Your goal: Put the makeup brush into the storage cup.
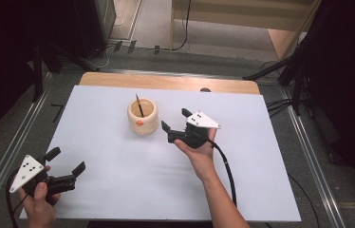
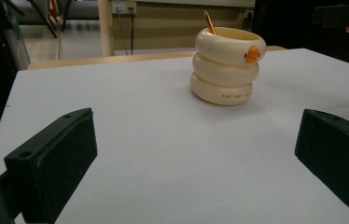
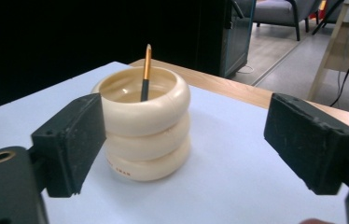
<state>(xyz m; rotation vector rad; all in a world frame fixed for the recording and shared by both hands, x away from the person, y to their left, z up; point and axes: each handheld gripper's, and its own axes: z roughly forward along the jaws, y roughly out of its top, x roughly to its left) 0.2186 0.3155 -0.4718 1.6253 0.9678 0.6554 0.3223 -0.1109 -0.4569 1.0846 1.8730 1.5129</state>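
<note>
Left gripper (image 1: pixel 66 161) parked at the table's near-left corner, well short of the pen holder (image 1: pixel 143 116), jaws wide, nothing in them. Right gripper (image 1: pixel 176 119) just right of the holder, jaws wide and empty. Pencil (image 3: pixel 146 72) stands inside the holder, leaning on its rim. Looks done: drop-off complete, only backing away left.
</note>
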